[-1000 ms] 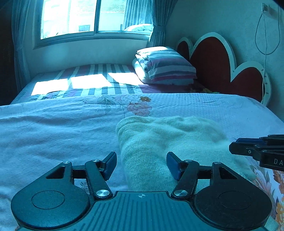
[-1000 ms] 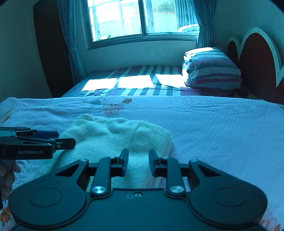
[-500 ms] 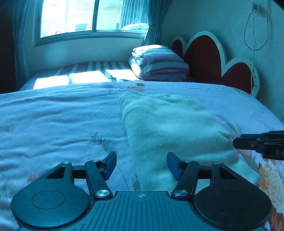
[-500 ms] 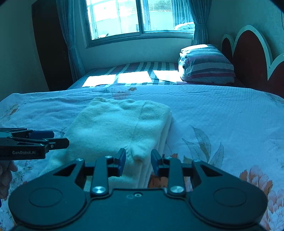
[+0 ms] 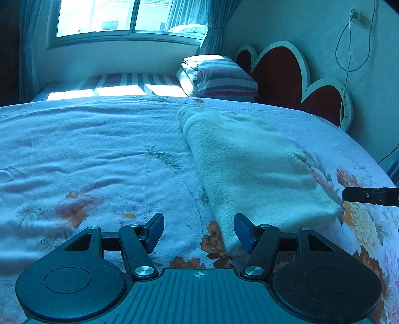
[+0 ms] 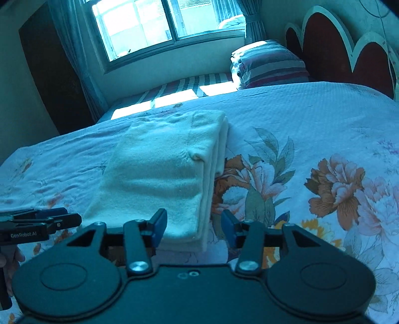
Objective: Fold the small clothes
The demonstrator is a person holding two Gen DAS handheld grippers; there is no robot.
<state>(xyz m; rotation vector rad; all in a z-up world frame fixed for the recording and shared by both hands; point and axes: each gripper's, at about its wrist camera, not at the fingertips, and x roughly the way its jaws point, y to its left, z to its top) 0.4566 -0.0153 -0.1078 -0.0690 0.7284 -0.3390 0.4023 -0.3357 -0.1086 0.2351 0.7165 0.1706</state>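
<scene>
Both grippers' jaws parted, empty, near folded garment.

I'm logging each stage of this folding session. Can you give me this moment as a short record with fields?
surface: floral bedsheet covering the bed
garment: pale yellow knit garment, folded into a layered rectangle, lying flat
left hand-held gripper: open, holding nothing, at the garment's near left corner
right hand-held gripper: jaws have just been opening, the garment's near edge between them, pads not pressing it
background: folded striped bedding, window
</scene>
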